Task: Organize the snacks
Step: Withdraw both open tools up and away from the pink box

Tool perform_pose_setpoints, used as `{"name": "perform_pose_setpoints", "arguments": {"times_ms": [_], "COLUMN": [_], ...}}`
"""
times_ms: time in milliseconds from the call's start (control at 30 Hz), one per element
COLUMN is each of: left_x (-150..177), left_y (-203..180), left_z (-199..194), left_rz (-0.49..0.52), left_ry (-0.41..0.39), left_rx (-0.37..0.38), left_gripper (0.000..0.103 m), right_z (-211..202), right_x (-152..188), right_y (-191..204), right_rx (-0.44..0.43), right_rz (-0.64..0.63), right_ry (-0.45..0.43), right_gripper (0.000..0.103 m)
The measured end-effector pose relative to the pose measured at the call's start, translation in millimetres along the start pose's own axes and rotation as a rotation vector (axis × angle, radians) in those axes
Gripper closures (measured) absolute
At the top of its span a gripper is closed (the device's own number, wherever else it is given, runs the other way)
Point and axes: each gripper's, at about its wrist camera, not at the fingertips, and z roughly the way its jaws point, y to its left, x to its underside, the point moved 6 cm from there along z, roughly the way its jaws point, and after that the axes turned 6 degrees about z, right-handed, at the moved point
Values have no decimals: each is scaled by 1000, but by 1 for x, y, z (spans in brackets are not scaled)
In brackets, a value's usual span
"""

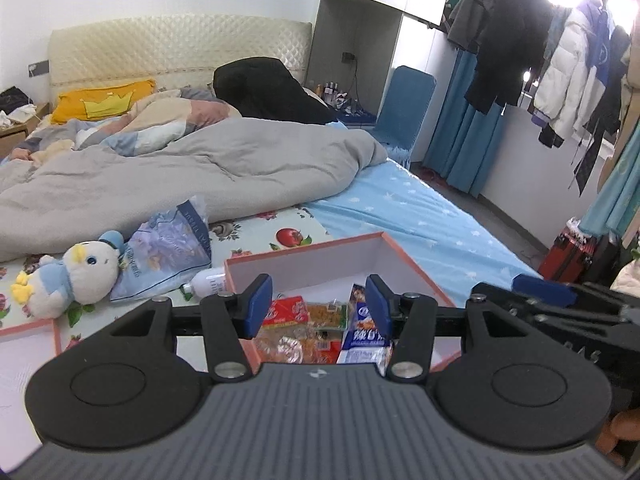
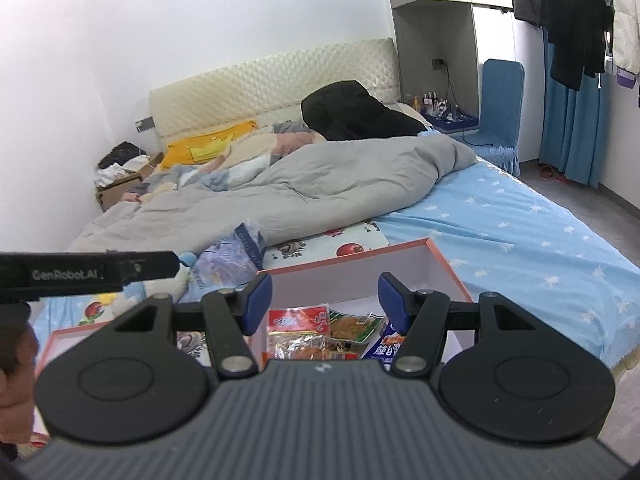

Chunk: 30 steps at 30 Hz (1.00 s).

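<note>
Both the left gripper (image 1: 318, 304) and the right gripper (image 2: 325, 304) stood half open and empty above the pink-rimmed box (image 1: 304, 252). The snack packets (image 1: 308, 330) lay in it, directly below and ahead; neither gripper was clearly nearer.

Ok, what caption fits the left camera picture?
Open left gripper above pink box of snacks on bed.

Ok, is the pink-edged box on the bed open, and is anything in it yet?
Open: the box has no lid on it and its white inside shows. Snack packets already lie at its near end; the far part is bare.
</note>
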Motion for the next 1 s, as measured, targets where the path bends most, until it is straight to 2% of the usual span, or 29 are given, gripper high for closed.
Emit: {"name": "perform_pose_setpoints", "arguments": {"times_ms": [433, 767, 1000], "left_x": [37, 57, 74], "left_y": [-22, -31, -32], "left_z": [-46, -58, -62], "left_rz": [31, 36, 33], "left_ry": [-34, -72, -54], "left_rx": [-6, -40, -53], "left_gripper": [45, 45, 45], "right_z": [-31, -38, -42], "right_x": [38, 61, 73], "right_y": [-3, -3, -5], "right_rx": [-7, 15, 22], "right_rz": [30, 18, 14], "right_ry": [-7, -15, 3], "right_gripper": [42, 42, 42]}}
